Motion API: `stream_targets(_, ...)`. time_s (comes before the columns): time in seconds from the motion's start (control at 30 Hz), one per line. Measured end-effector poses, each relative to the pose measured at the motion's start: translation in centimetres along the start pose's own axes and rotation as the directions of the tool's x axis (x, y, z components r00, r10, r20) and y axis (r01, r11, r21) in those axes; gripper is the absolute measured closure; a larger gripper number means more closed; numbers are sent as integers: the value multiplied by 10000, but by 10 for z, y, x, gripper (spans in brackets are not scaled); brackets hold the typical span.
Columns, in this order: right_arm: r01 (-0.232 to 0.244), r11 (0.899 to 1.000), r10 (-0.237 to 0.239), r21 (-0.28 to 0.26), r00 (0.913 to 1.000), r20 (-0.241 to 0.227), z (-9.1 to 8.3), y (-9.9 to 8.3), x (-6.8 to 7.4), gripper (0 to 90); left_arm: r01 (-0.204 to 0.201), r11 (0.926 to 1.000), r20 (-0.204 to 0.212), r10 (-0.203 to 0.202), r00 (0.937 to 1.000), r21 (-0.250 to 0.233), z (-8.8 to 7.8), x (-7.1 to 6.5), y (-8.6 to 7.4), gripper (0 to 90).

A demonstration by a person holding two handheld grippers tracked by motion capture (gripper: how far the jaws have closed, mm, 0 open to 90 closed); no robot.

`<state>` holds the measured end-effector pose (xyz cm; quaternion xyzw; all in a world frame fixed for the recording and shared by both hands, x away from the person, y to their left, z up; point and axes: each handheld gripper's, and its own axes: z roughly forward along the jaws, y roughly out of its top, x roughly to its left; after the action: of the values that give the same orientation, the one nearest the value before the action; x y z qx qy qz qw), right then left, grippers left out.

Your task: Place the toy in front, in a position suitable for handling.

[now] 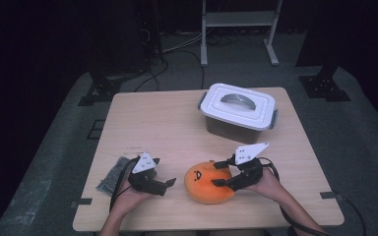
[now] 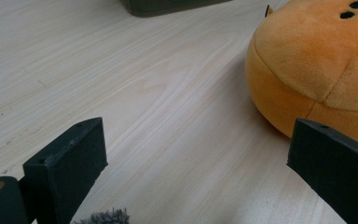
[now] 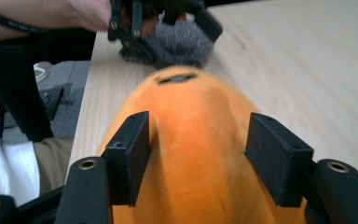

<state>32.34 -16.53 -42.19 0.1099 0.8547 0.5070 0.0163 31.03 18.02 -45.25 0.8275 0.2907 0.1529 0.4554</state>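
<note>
Orange plush toy lies on the table, on the near side of the lidded white box and well apart from it. The right gripper straddles the toy's right flank, jaws spread, one to each side of the body; the right gripper view shows a sliver of gap at each pad, so no pinch yet. The left gripper sits just left of the toy, jaws apart with nothing between them, over a grey fuzzy cloth. Toy looks light, soft and squashy, not fragile; the napped fabric should grip well. It will likely deform under pressure, so bite deep across the rounded middle rather than on the edge seam.
</note>
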Motion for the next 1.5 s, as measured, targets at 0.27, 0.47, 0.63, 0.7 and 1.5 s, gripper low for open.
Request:
stream_targets(0.27, 139, 9998, -141, -170, 9998, -133, 2, -16, 4, 391, -274, 9995, 64, 275, 9996, -180, -8, 1, 3, 46)
stream_targets(0.47, 332, 9994, -333, -135, 9994, -47, 4, -18, 10, 380, -643, 9972, 13, 644, 9979, -380, -22, 8, 8, 58)
stream_targets(0.63, 412, 9991, -411, -83, 9991, 56, 4, -17, 13, 377, -803, 9967, -113, 802, 9967, -90, -33, 22, 0, 66)
stream_targets(0.7, 438, 9990, -437, -115, 9990, 48, 4, -18, 13, 376, -682, 9976, -180, 683, 9975, 75, -34, 28, -6, 66)
stream_targets(1.5, 532, 9982, -528, -264, 9985, 157, 4, -20, 14, 361, 69, 9811, -846, 97, 9964, 1936, -29, 53, -43, 346)
